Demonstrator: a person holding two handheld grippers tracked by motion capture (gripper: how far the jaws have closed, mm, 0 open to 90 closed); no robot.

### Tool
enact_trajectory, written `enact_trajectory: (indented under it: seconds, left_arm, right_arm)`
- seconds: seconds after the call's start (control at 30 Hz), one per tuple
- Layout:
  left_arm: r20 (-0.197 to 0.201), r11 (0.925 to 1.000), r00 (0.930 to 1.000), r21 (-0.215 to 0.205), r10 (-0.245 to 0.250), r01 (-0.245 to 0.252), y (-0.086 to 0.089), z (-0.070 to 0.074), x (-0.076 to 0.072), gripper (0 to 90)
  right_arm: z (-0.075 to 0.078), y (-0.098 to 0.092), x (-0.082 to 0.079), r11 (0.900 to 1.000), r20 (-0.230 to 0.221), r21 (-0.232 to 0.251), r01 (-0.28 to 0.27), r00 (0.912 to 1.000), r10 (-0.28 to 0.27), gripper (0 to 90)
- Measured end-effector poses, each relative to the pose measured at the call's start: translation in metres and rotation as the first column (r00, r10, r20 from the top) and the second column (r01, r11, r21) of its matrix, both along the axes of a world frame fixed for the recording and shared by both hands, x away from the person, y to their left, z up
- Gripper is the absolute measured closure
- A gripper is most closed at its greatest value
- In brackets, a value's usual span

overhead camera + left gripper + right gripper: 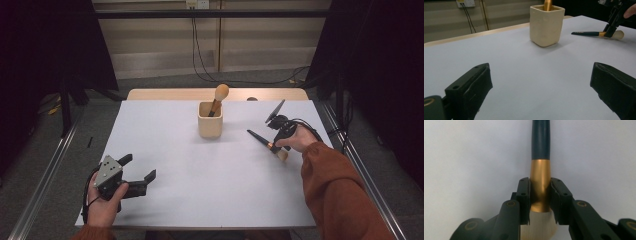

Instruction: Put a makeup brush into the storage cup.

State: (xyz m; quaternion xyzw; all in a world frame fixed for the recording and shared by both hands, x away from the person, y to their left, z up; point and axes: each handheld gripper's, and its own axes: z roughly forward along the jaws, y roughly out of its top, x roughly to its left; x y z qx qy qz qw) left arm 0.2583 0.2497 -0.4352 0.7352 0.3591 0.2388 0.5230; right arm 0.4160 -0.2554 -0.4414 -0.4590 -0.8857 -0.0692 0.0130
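A makeup brush [265,142] with a dark handle, gold ferrule and pale bristles lies on the white table top [210,190] right of centre. My right gripper [276,148] points down and is shut on the brush's gold ferrule [540,185]; its pads press both sides, with the bristles below and the dark handle running away. The same brush [594,33] lies far right in the left gripper view. A cream square cup [210,120] stands mid-table and holds a second brush [218,98] upright. My left gripper [140,172] rests open near the front left corner, nothing between its jaws.
Beyond the white top, a wooden table edge [165,94] runs along the back. Cables [200,60] hang from a wall socket behind. A metal rail [50,170] runs along the floor on the left. The cup [546,25] stands ahead of the left gripper.
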Motion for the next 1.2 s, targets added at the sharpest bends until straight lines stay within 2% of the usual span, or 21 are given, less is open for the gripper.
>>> enact_trajectory:
  seconds: [0.3,0.57,0.67,0.73,0.87,0.9,0.93,1.1,1.2]
  left_arm:
    - [-0.001,1.0000,1.0000,0.001,0.000,0.000,0.000,0.000,0.001,3.6]
    - [0.000,1.0000,1.0000,0.002,-0.001,0.001,0.001,0.000,0.001,3.6]
    - [0.000,1.0000,1.0000,0.002,-0.001,0.001,0.001,0.000,0.001,3.6]
    - [-0.001,1.0000,1.0000,0.001,0.000,0.000,0.000,0.000,0.001,3.6]
    - [0.001,1.0000,1.0000,0.002,-0.001,0.001,0.001,0.000,0.000,3.6]
    - [-0.001,1.0000,1.0000,0.002,0.001,-0.001,0.001,0.000,0.000,3.6]
    - [-0.001,1.0000,1.0000,0.001,0.001,-0.001,0.001,0.000,0.000,3.6]
    - [-0.001,1.0000,1.0000,0.002,0.001,-0.001,0.000,-0.001,0.001,3.6]
    - [-0.002,1.0000,1.0000,0.002,0.000,0.000,0.000,-0.001,0.001,3.6]
  right_arm:
    - [0.002,-0.002,-0.001,1.000,-0.002,0.014,0.009,1.0000,-0.009,71.4]
    - [-0.005,0.000,-0.002,1.000,-0.012,0.000,-0.013,0.9998,0.013,71.4]
    - [-0.008,0.001,-0.003,0.999,-0.037,-0.002,-0.037,0.9986,0.037,71.2]
    - [-0.008,-0.001,-0.002,1.000,-0.034,0.003,-0.021,0.9992,0.021,71.0]
    - [-0.008,-0.004,-0.001,0.999,-0.047,0.035,-0.010,0.9988,0.012,70.4]
    - [-0.008,-0.005,-0.002,0.999,-0.059,0.043,0.010,0.9983,-0.007,70.2]
    - [-0.008,-0.007,-0.001,0.998,-0.048,0.060,-0.006,0.9988,0.009,69.8]
    - [-0.003,-0.014,-0.001,0.995,-0.057,0.104,0.008,0.9984,-0.002,68.7]
    - [-0.001,-0.015,-0.002,0.995,-0.064,0.101,0.013,0.9979,-0.007,71.9]
